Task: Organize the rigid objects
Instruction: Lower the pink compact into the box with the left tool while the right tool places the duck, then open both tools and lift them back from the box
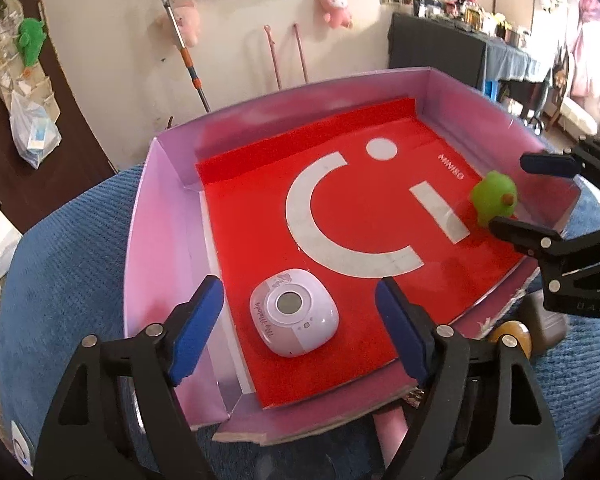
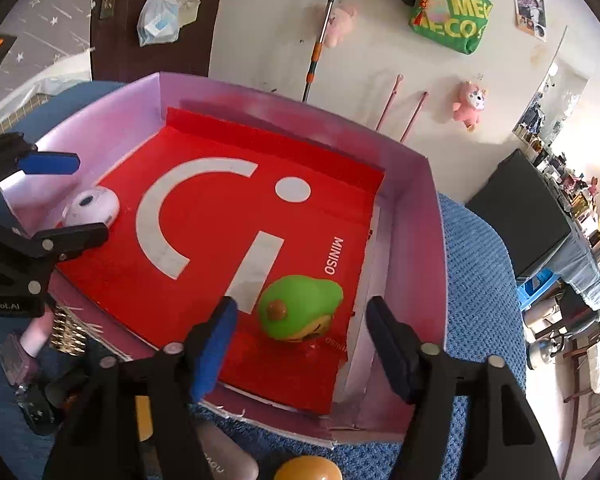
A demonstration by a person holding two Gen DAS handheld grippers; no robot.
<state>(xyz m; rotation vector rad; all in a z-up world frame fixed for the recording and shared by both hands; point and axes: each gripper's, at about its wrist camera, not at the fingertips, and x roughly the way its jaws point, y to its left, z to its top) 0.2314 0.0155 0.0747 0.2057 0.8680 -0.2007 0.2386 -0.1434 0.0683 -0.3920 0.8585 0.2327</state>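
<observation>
Both grippers released: the left gripper (image 1: pixel 300 328) straddles a white gadget (image 1: pixel 294 312) at the box's (image 1: pixel 160 216) seven o'clock; the right gripper (image 2: pixel 300 340) frames a green toy (image 2: pixel 300 306) at five. More items apparently wait outside.

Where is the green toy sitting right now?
The green toy lies on the red liner inside the pink box, near its right wall, between the right gripper's open fingers.
</observation>
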